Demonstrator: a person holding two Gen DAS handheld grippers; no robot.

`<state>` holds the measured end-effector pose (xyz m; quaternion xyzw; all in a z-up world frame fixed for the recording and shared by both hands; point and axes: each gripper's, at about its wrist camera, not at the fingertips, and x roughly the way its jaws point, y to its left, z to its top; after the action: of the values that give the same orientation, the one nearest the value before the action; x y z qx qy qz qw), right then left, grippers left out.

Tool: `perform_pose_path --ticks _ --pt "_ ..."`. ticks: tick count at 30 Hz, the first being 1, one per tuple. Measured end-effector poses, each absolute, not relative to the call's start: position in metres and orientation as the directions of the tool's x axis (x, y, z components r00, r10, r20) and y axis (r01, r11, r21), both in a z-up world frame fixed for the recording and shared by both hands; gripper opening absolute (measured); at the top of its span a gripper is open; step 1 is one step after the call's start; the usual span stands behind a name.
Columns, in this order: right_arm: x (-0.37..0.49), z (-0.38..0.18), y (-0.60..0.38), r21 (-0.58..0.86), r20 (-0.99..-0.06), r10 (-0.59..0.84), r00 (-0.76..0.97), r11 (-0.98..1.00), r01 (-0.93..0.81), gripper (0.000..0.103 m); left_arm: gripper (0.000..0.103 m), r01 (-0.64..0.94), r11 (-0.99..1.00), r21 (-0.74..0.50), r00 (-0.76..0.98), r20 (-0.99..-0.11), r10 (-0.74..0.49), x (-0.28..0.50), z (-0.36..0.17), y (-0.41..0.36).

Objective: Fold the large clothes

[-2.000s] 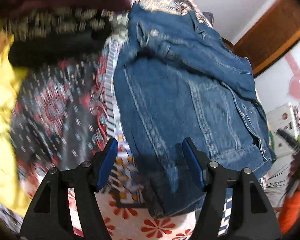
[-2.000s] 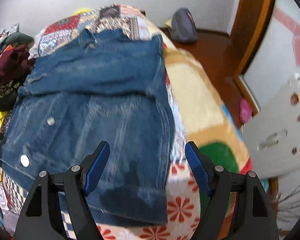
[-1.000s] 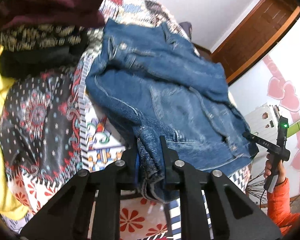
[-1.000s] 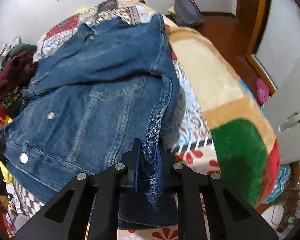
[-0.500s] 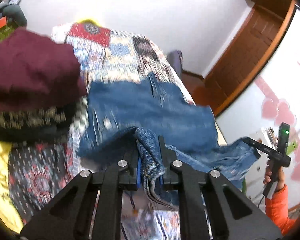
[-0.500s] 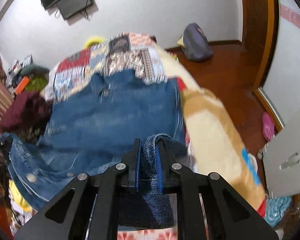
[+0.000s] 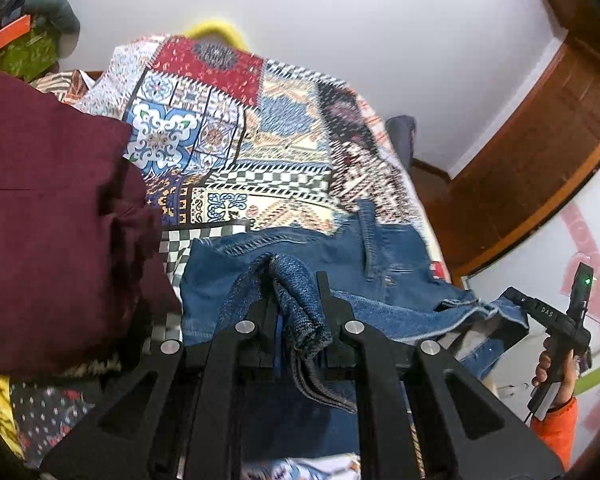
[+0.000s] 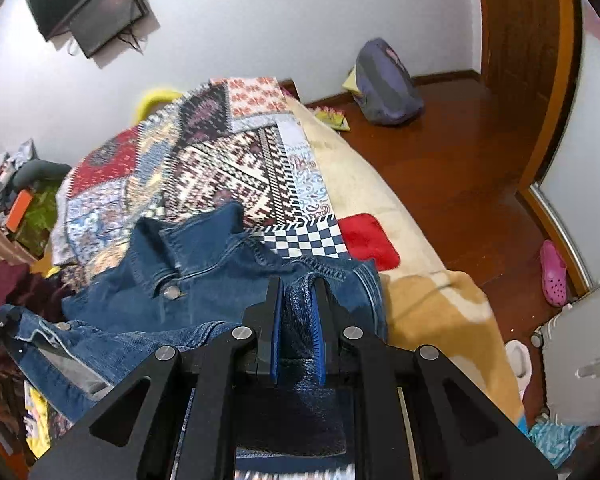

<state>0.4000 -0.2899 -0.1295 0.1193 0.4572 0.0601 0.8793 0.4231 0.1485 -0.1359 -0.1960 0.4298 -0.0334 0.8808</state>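
Note:
A blue denim jacket (image 7: 380, 264) lies on a patchwork bed cover (image 7: 236, 152). My left gripper (image 7: 296, 292) is shut on a bunched bottom corner of the jacket and holds it lifted over the jacket's upper part. My right gripper (image 8: 298, 292) is shut on the other bottom corner of the denim jacket (image 8: 180, 280). The collar and a metal button (image 8: 172, 291) show just beyond it. The right gripper (image 7: 520, 304) also shows at the right of the left wrist view, with denim stretched to it.
A stack of folded clothes with a maroon garment (image 7: 48, 216) on top stands left of the jacket. The bed's right edge drops to a wooden floor (image 8: 460, 152) with a grey bag (image 8: 384, 84) and a pink shoe (image 8: 554, 272). A wooden door frame (image 7: 540, 152) stands at the right.
Both grippers closed on the jacket's bottom hem, lifted it and carried it forward over the jacket toward the collar. The lower half now hangs folded over the upper half.

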Motion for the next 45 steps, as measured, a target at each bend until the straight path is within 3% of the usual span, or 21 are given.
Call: perform_pose_path --ticks 8,13,17,19,21,24,30,37,43,45 --pt "0.432 -0.189 -0.282 0.220 -0.866 0.181 0.466 0.975 0.030 0.014 0.015 -0.100 0.972 -0.212 0.508 -0.851 -0.134 0.464 -0.194 0.135" --pt "0.436 -0.187 -0.278 0.178 -0.895 0.159 0.417 0.984 0.006 0.021 0.023 -0.074 0.982 -0.173 0.463 -0.878 -0.119 0.464 -0.204 0.132" --pt "0.426 -0.160 -0.275 0.145 -0.903 0.142 0.405 0.989 -0.024 0.039 0.034 -0.061 0.977 -0.203 0.471 -0.869 -0.152 0.455 -0.189 0.132" --pt "0.419 -0.144 -0.273 0.121 -0.885 0.130 0.447 0.991 -0.048 0.047 0.047 -0.049 0.982 -0.182 0.492 -0.860 -0.135 0.447 -0.175 0.130" --pt "0.406 -0.126 -0.271 0.110 -0.865 0.130 0.485 0.992 -0.069 0.054 0.049 -0.020 0.989 -0.149 0.528 -0.841 -0.116 0.437 -0.158 0.126" --pt "0.382 -0.105 -0.266 0.116 -0.836 0.157 0.525 0.987 -0.109 0.055 0.055 0.004 0.990 -0.143 0.561 -0.819 -0.120 0.420 -0.137 0.123" --pt "0.344 -0.105 -0.246 0.118 -0.838 0.208 0.504 0.972 -0.205 0.055 0.056 0.071 0.987 -0.146 0.550 -0.819 -0.161 0.391 -0.132 0.107" --pt "0.314 -0.152 -0.213 0.096 -0.889 0.217 0.404 0.950 -0.298 0.055 0.056 0.153 0.985 -0.075 0.468 -0.873 -0.140 0.370 -0.180 0.069" --pt "0.318 -0.191 -0.185 0.113 -0.913 0.222 0.342 0.944 -0.309 0.055 0.056 0.127 0.989 -0.070 0.440 -0.890 -0.119 0.379 -0.218 0.055" --pt "0.324 -0.194 -0.176 0.097 -0.908 0.215 0.359 0.943 -0.319 0.060 0.057 0.124 0.992 -0.035 0.458 -0.884 -0.089 0.386 -0.225 0.053"
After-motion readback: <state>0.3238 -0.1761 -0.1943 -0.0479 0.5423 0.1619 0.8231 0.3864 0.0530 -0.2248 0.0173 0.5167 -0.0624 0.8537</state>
